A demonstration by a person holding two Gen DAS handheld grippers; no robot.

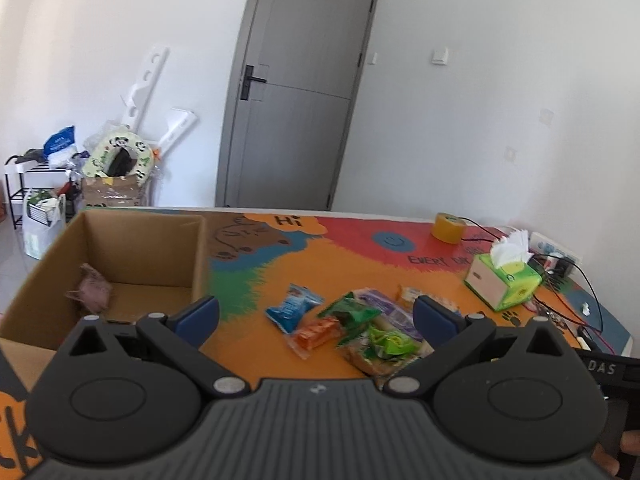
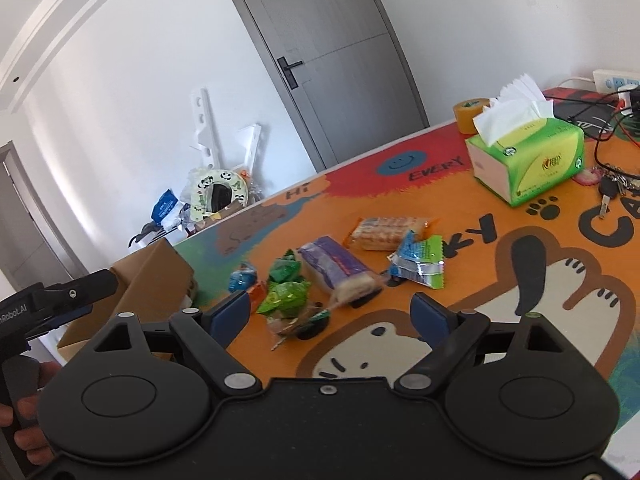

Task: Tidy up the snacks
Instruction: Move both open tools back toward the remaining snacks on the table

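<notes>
Several snack packets lie in a loose pile on the colourful table mat: a blue packet (image 1: pixel 291 307), an orange one (image 1: pixel 316 336), green ones (image 1: pixel 352 314), a purple-wrapped cake (image 2: pixel 338 270), a cracker pack (image 2: pixel 386 232) and a blue-green sachet (image 2: pixel 420 260). An open cardboard box (image 1: pixel 140 240) stands at the left with a pink packet (image 1: pixel 94 290) inside. My left gripper (image 1: pixel 316 316) is open and empty, just above the near side of the pile. My right gripper (image 2: pixel 330 312) is open and empty, near the pile's front edge. The left gripper also shows in the right wrist view (image 2: pixel 76 292).
A green tissue box (image 2: pixel 528 160) and a roll of yellow tape (image 1: pixel 448 227) stand at the back right. Keys (image 2: pixel 612 188), cables and a power strip (image 2: pixel 616 80) lie at the far right. Clutter and a grey door sit beyond the table.
</notes>
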